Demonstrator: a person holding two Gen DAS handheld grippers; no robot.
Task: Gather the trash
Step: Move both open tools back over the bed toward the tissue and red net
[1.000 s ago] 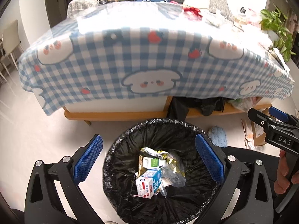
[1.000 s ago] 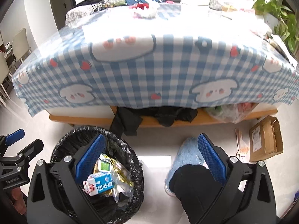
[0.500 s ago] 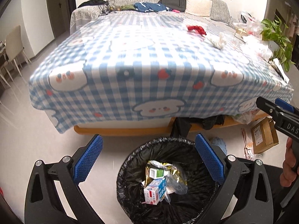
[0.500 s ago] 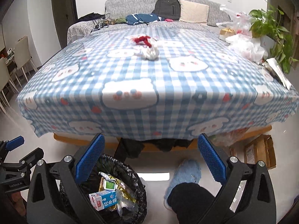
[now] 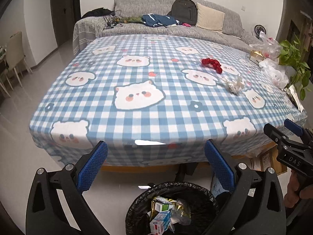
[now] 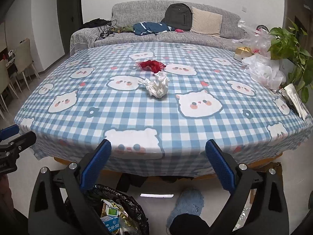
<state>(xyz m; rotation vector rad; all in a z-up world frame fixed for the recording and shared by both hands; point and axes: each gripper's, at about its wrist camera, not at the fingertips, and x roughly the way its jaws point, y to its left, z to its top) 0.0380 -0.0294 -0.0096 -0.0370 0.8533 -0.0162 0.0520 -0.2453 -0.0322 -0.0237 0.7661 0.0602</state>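
Note:
A crumpled white tissue (image 6: 157, 87) and a red mesh scrap (image 6: 151, 65) lie on the blue checked tablecloth (image 6: 156, 113); both also show in the left wrist view, the tissue (image 5: 234, 84) and the scrap (image 5: 212, 64). A black-lined trash bin (image 5: 172, 209) with cartons and wrappers stands on the floor below the table's near edge; it also shows in the right wrist view (image 6: 121, 211). My left gripper (image 5: 156, 166) is open and empty above the bin. My right gripper (image 6: 158, 164) is open and empty at the table's near edge.
Plastic bags (image 6: 262, 68), a potted plant (image 6: 289, 47) and papers (image 6: 295, 99) sit at the table's right side. A grey sofa (image 6: 166, 31) with a backpack stands behind. A blue slipper (image 6: 187, 205) and a cardboard box (image 5: 270, 158) are on the floor. Chairs (image 6: 21, 62) stand left.
Both grippers have risen from over the bin to table height, so the tabletop with the tissue and red scrap has come into view. Both stayed open and empty.

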